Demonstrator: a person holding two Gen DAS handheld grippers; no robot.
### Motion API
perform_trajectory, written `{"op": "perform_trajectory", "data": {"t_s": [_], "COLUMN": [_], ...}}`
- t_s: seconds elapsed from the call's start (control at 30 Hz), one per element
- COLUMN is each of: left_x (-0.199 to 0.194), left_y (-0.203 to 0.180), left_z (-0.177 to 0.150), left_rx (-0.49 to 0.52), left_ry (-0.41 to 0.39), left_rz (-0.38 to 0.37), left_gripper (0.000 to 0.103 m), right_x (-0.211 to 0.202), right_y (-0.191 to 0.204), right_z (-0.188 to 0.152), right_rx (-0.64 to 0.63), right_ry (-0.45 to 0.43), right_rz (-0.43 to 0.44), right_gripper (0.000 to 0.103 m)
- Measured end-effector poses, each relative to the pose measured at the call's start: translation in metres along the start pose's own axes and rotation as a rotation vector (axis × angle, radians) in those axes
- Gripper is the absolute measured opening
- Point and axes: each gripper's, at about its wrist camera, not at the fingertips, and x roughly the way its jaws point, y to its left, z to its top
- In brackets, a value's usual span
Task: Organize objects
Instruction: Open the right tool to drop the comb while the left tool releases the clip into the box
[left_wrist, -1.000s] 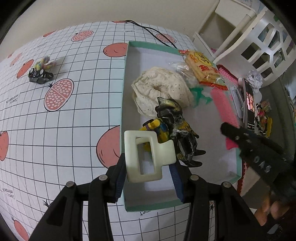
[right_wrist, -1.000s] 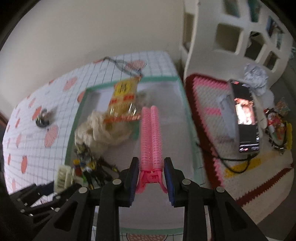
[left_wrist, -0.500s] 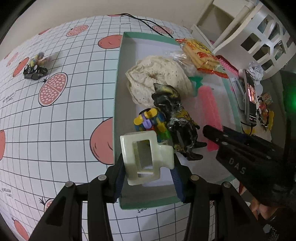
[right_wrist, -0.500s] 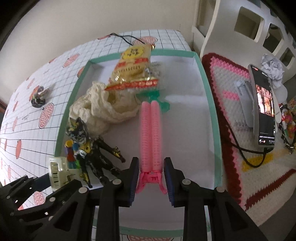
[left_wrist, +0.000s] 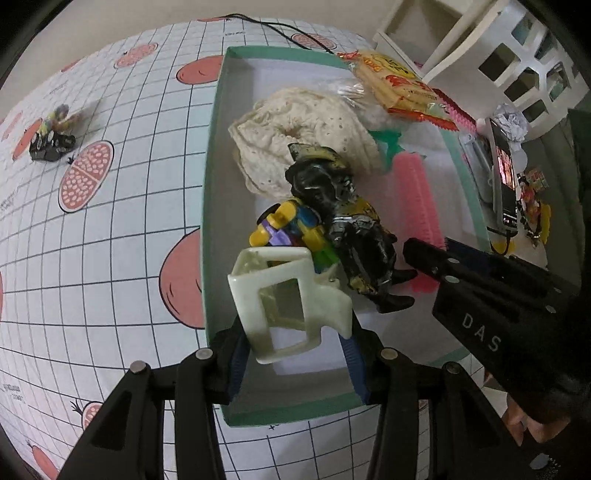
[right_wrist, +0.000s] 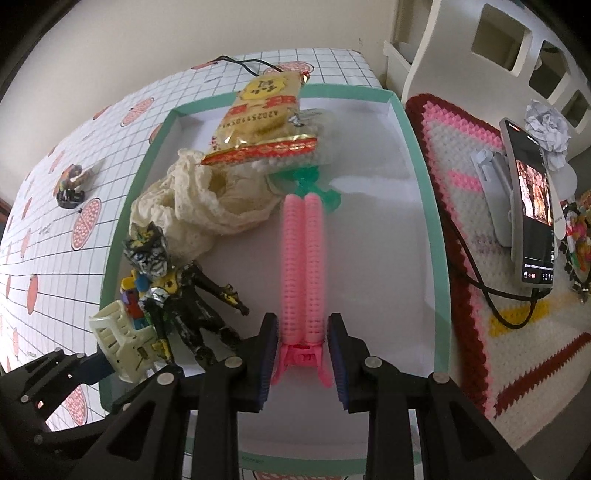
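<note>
My left gripper (left_wrist: 293, 354) is shut on a cream hair claw clip (left_wrist: 288, 299), held just above the near left corner of the green-rimmed box (left_wrist: 207, 206). The clip sits close against a colourful brick toy (left_wrist: 291, 229) and a black-and-gold action figure (left_wrist: 343, 221) lying in the box. My right gripper (right_wrist: 303, 343) is shut on the handles of a long pink roller clip (right_wrist: 301, 258), which stretches away low over the box floor (right_wrist: 373, 229). The right wrist view shows the left gripper (right_wrist: 74, 369) at lower left, with the cream clip (right_wrist: 118, 343) in it.
A cream lace cloth (right_wrist: 207, 199), a snack packet (right_wrist: 262, 118) and a green clip (right_wrist: 310, 184) fill the far half of the box. A small toy figure (left_wrist: 51, 136) stands on the grid tablecloth at left. A crochet mat (right_wrist: 480, 258) with a phone (right_wrist: 532, 214) lies right.
Both grippers have sunk toward the box with their clips still held. The box contents now look larger and closer, and the right gripper has come nearer in the left wrist view.
</note>
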Motion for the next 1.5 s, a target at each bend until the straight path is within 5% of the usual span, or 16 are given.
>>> {"op": "perform_trajectory", "data": {"t_s": [0.17, 0.3, 0.8, 1.2, 1.27, 1.33, 1.43, 1.5], "left_x": [-0.006, -0.012, -0.052, -0.065, -0.065, -0.062, -0.062, -0.065], "left_y": [-0.003, -0.008, -0.013, 0.048, 0.051, 0.053, 0.059, 0.062], "left_z": [0.001, 0.010, 0.032, 0.032, 0.033, 0.034, 0.036, 0.035], "left_rx": [0.015, 0.037, 0.049, -0.068, -0.074, -0.075, -0.086, -0.094], "left_ry": [-0.008, -0.015, -0.106, -0.170, -0.175, -0.181, -0.199, -0.214], "left_rz": [-0.002, -0.012, -0.024, 0.047, 0.060, 0.072, 0.091, 0.108], "left_gripper": [0.051, 0.057, 0.059, 0.060, 0.063, 0.077, 0.085, 0.089], "right_x": [-0.002, -0.005, -0.038, -0.041, -0.041, -0.041, -0.041, -0.041], "right_y": [-0.001, 0.000, 0.005, 0.014, 0.016, 0.017, 0.019, 0.020], "right_z": [0.001, -0.001, 0.009, 0.015, 0.016, 0.017, 0.017, 0.018], "right_rx": [-0.004, 0.002, 0.004, 0.010, 0.009, 0.009, 0.014, 0.011], "right_ry": [0.001, -0.006, -0.103, -0.127, -0.129, -0.132, -0.134, -0.134], "right_rz": [-0.004, -0.005, 0.020, 0.034, 0.036, 0.039, 0.042, 0.047], "right_gripper": [0.032, 0.045, 0.045, 0.044, 0.044, 0.046, 0.061, 0.061]}}
